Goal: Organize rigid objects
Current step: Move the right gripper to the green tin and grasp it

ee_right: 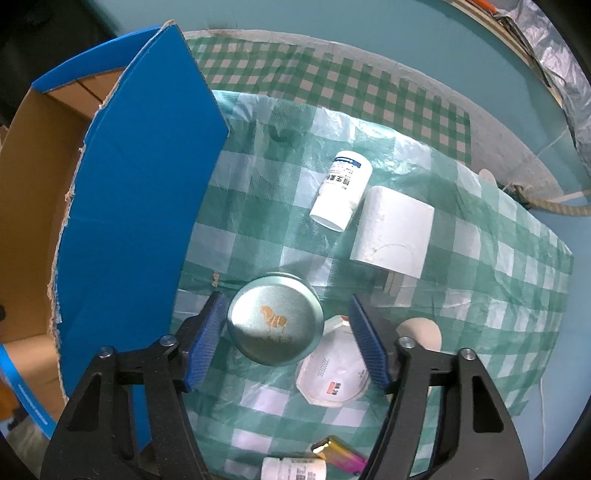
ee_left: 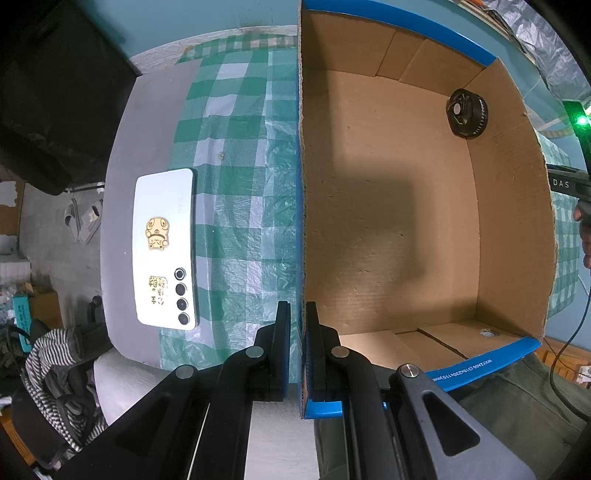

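Overhead, green-checked tablecloth point(ee_right: 258, 229) meets seemingly teal wall point(ee_right: 332, 22).

The near wall of the cardboard box point(ee_left: 406, 206) is partly covered by the left gripper point(ee_left: 298, 354), closed on its side wall. A hand point(ee_left: 584, 236) is cut off at the right edge of the left view. Beyond the table, dark clutter point(ee_left: 55, 92) is blurred and cannot be identified.

In the right view, the octagonal white container point(ee_right: 332, 373) is partly overlapped by the round tin point(ee_right: 275, 325) and one pad of the right gripper point(ee_right: 286, 336). A beige rounded object point(ee_right: 421, 332) is largely hidden behind that finger. The small white bottle point(ee_right: 293, 469) is cut off by the lower edge; its print cannot be read. The lighter point(ee_right: 336, 456) is partly hidden.
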